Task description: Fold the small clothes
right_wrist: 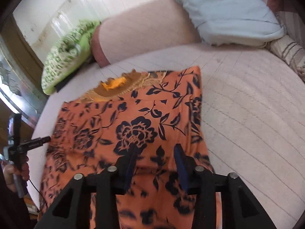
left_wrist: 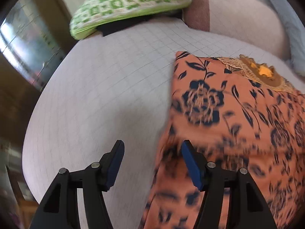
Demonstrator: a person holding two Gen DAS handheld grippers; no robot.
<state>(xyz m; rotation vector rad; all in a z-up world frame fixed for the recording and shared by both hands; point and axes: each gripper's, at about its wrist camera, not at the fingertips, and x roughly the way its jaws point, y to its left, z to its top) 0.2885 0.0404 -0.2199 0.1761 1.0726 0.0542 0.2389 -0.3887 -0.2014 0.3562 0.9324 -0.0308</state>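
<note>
Bed (left_wrist: 99, 95): green pillow (left_wrist: 131, 2) beyond orange garment (right_wrist: 133, 118).

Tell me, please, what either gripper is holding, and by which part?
Nothing: the left gripper and right gripper are both open above the orange floral garment.

bare mattress (left_wrist: 99, 99) left of orange garment (left_wrist: 238, 124), green cushion (left_wrist: 129, 3) blocking far edge
</note>
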